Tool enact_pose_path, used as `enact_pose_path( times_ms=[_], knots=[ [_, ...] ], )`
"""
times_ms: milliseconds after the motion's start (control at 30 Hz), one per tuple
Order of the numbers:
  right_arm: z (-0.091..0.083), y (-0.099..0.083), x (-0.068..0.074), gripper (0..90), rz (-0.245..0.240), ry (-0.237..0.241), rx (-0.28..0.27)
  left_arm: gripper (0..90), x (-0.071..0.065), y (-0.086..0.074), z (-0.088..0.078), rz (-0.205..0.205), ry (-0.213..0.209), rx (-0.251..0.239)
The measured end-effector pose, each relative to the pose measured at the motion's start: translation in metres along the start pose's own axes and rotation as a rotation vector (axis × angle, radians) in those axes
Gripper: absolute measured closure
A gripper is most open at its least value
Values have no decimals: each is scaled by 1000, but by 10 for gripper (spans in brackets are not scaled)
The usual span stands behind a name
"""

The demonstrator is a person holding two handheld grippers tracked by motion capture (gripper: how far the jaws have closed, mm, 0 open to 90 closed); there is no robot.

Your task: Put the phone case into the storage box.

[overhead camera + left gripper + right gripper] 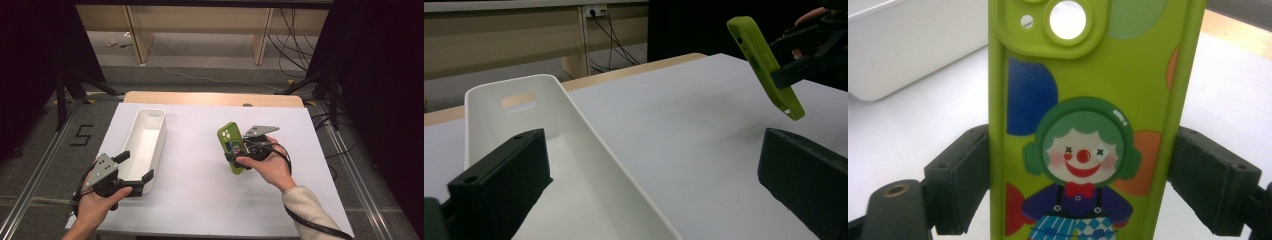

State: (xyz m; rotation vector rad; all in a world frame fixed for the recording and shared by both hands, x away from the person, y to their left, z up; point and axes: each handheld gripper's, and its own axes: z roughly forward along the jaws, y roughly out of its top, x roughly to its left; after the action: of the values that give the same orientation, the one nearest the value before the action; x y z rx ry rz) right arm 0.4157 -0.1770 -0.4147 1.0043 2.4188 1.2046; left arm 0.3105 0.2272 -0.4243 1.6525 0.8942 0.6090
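Right gripper [239,150] clamped on the green phone case [230,146] by its two long edges, case upright between the jaws, lifted above the table [200,190], white bin [145,140] far to its left, left gripper [136,167] wide open around the bin's near end.

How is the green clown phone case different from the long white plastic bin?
The green clown phone case is held up off the table between the right gripper jaws; the long white plastic bin rests on the table. The case is flat, slim and colourful; the bin is deep, bigger and plain. Both are longer than wide.
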Motion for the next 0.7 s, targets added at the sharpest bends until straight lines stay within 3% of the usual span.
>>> enact_pose_path(
  times_ms=[233, 700],
  knots=[
    [-1, -4, 6, 164, -15, 23, -20, 0, 0, 1, 0, 0, -4, -4],
    [0, -8, 21, 163, -52, 36, -131, 20, -5, 9, 3, 1, -10, -7]
  ],
)
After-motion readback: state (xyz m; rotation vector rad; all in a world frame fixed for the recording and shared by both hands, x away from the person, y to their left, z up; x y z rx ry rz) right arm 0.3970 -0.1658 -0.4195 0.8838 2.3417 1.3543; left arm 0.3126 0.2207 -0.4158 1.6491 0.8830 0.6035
